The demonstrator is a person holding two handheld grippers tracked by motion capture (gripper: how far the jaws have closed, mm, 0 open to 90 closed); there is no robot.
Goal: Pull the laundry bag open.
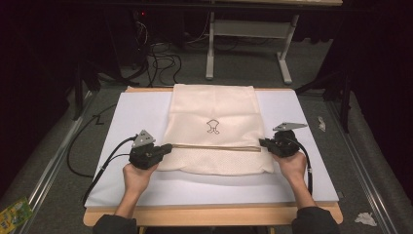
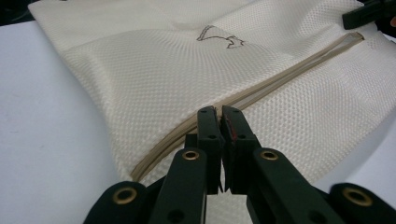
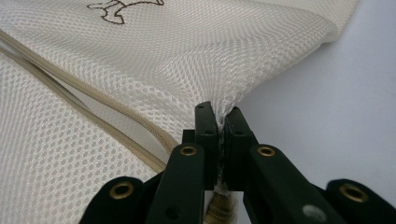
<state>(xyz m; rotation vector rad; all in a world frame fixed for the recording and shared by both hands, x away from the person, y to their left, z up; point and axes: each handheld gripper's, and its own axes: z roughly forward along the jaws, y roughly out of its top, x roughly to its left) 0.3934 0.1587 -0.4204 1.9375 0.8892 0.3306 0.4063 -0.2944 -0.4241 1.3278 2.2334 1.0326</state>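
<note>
Left gripper view first: we've got the left gripper (image 2: 219,112) with its jaws pressed together right at the zipper (image 2: 261,88) of the mesh bag (image 2: 154,74). We can't really tell what's pinched in there, the gap is too tight and dark, but the tips sit on the zipper line near its end. From there the zipper runs off up and to the right across the bag, toward the other gripper at the top corner of the frame. A little outline logo (image 2: 219,37) sits on the cloth above the zipper.

In the right gripper view, the right gripper (image 3: 219,114) is clamped on a bit of the bag's mesh edge; we can see the netting bunched up between the jaws. The zipper passes just to the left of the jaws there, and the white mat (image 3: 336,107) shows off to the right.

From the high view, the bag lies flat in the middle of the mat, which covers the table (image 1: 209,214). The two grippers sit at opposite ends of the zipper, which runs straight across between them. Each is held in a hand (image 1: 135,176) coming in from the bottom, cables trailing off the sides. Past the table there's grey floor and a white table frame (image 1: 248,29).
</note>
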